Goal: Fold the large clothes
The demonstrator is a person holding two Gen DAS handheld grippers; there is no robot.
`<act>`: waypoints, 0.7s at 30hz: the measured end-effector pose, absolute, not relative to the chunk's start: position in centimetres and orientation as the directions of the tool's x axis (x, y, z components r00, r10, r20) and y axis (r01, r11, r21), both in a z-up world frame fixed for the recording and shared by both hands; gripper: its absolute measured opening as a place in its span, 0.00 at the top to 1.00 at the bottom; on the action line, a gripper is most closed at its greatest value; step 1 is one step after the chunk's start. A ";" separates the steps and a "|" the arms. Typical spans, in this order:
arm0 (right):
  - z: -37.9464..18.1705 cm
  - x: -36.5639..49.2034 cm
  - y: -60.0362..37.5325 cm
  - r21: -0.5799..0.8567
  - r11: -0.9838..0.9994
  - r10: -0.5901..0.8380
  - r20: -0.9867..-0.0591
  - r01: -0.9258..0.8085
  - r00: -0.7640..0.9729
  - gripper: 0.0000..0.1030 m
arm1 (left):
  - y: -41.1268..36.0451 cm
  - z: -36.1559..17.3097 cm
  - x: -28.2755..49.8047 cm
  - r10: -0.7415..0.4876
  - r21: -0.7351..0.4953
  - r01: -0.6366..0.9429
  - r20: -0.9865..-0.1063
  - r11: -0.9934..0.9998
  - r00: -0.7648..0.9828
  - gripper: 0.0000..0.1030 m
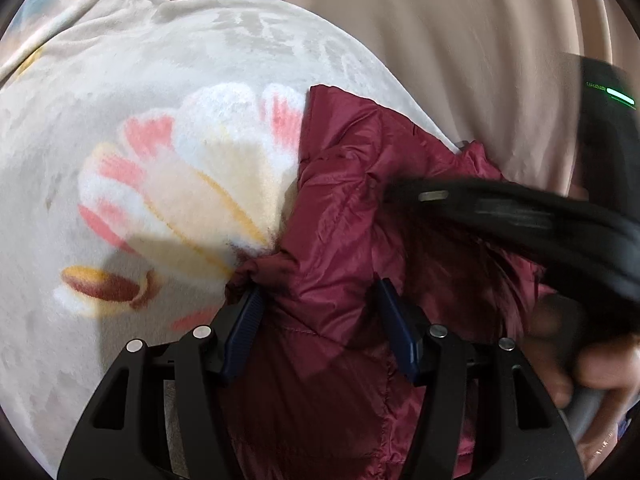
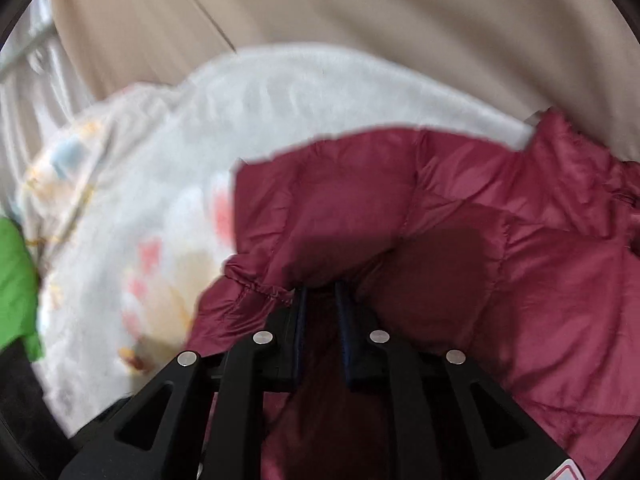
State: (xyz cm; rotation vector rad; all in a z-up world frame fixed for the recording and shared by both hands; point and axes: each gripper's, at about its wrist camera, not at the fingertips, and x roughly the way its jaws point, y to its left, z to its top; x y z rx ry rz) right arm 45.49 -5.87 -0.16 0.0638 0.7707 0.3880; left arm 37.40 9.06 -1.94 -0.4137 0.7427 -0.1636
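Observation:
A maroon puffer jacket lies crumpled on a pale floral blanket. My left gripper stands half wide with a thick bunch of the jacket filling the gap. Its blue pads press on that bunch, and the elastic cuff puckers at the left pad. In the right wrist view my right gripper has its jaws nearly together, pinching a fold of the jacket that drapes over the tips, beside a gathered cuff. The right gripper also shows as a black blur over the jacket in the left wrist view.
The blanket covers a soft surface with beige upholstery behind it. A green cloth lies at the left edge, white bars at the upper left. A person's hand holds the right gripper's handle.

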 end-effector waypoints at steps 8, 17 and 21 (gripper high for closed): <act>0.4 36.0 -23.3 0.155 0.985 0.159 -0.608 -0.080 0.778 0.87 | 8.9 -1.9 37.4 -0.279 -0.408 -0.002 -0.627 0.913 0.728 0.45; -2.8 30.7 -37.8 0.326 0.929 0.074 -0.626 0.174 0.777 1.00 | 8.6 -1.9 37.8 -0.294 -0.415 0.012 -0.624 0.910 0.724 0.41; -1.1 25.9 -38.9 0.300 0.920 -0.021 -0.606 0.252 0.796 0.84 | 9.9 -2.2 37.6 -0.367 -0.498 0.039 -0.581 0.866 0.727 0.36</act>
